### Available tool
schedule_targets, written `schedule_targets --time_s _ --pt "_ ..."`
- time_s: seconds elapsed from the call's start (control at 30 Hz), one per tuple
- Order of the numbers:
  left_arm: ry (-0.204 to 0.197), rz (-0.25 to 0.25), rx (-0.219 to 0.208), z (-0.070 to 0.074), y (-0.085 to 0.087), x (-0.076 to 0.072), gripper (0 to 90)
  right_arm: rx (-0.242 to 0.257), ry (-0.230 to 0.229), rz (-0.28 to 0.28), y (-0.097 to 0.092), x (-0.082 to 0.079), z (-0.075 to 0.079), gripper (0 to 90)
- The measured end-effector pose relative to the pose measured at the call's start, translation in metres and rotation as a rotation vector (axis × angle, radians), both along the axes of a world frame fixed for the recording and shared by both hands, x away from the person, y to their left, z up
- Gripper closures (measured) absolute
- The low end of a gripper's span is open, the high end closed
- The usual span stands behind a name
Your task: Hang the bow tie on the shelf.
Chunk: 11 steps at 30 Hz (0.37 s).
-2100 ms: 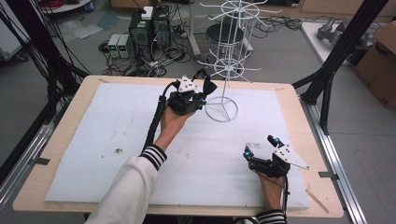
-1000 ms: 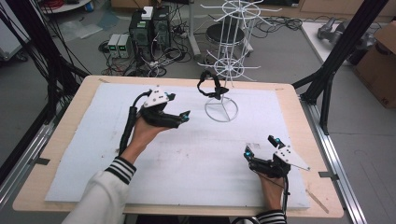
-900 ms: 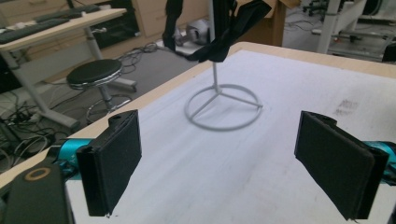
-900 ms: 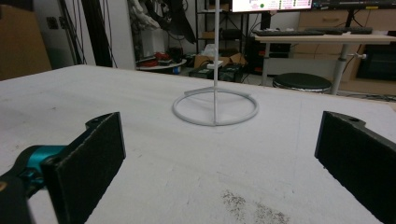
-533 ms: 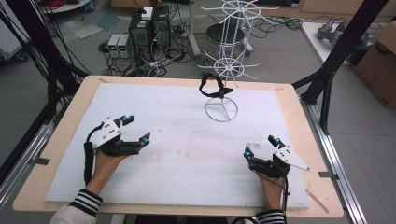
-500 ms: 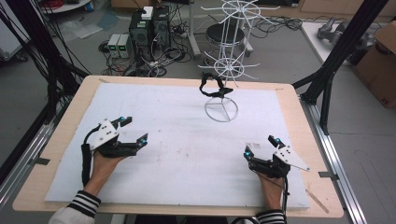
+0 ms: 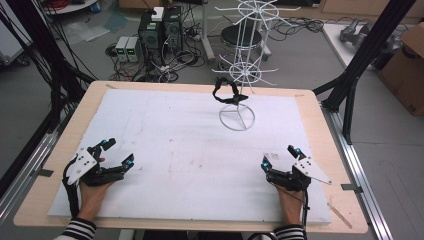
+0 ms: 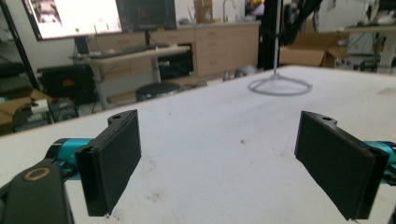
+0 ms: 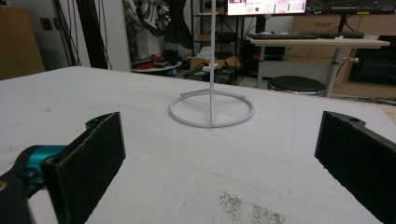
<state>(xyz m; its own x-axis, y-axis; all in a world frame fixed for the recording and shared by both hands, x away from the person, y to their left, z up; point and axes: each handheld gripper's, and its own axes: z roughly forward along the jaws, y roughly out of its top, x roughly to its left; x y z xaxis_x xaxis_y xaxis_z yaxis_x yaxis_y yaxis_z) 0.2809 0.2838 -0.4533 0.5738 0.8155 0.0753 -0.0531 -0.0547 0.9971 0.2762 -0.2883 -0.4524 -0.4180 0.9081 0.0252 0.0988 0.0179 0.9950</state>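
Both hands rest low on the white mat [image 7: 175, 145] that covers the table [image 7: 320, 125]. The left gripper [image 7: 116, 155] sits near the front left corner, its jaws spread wide with nothing between them. The right gripper [image 7: 280, 159] sits near the front right corner, likewise released and empty. Toward the far edge, right of centre, stands a white wire rack [image 7: 239, 75] on a ring base [image 9: 211, 111], and a black looped band [image 7: 227, 92] hangs from one of its lower arms.
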Motion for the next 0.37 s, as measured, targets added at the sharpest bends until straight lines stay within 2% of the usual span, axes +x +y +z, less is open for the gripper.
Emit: schedule_targets --time_s 0.37 --pt "0.008 0.010 -0.050 -0.0016 0.0051 0.0001 15.6 0.005 -0.001 -0.002 -0.0002 -0.0005 0.0000 0.7"
